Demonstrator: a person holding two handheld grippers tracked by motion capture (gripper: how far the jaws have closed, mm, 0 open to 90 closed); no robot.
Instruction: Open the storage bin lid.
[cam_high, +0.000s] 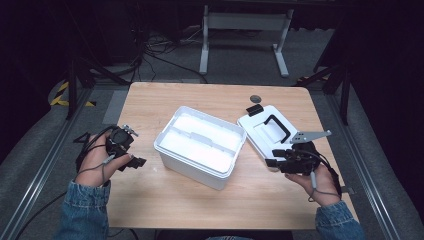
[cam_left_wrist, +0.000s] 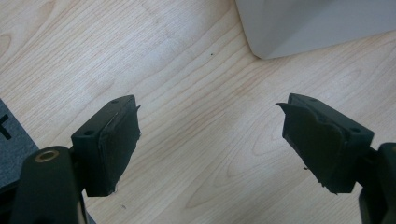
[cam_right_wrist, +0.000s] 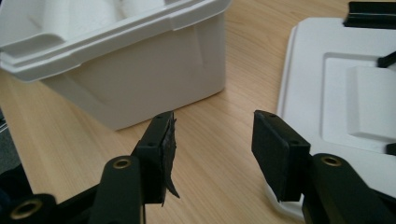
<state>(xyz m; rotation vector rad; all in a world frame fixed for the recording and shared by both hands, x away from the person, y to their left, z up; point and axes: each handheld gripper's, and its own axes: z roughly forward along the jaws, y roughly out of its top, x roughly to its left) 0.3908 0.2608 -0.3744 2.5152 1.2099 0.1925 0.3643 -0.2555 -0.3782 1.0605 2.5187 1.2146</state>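
A white plastic box (cam_high: 200, 146) stands open in the middle of the wooden table (cam_high: 200, 200), with a tray inside it. Its white lid (cam_high: 267, 129), with a black handle and black clasp, lies flat to the box's right. My left gripper (cam_high: 134, 159) is held at the table's left side, open over bare wood, with the box's corner (cam_left_wrist: 299, 28) ahead of its jaws. My right gripper (cam_high: 272, 157) hovers open at the lid's near edge; the box wall (cam_right_wrist: 140, 88) is to its left and the lid (cam_right_wrist: 336, 84) to its right. Nothing is held.
A small dark round disc (cam_high: 255, 98) lies on the table behind the lid. A white desk frame (cam_high: 245, 30) and cables sit on the floor beyond the table. Bare wood spans the front of the table between the two hands.
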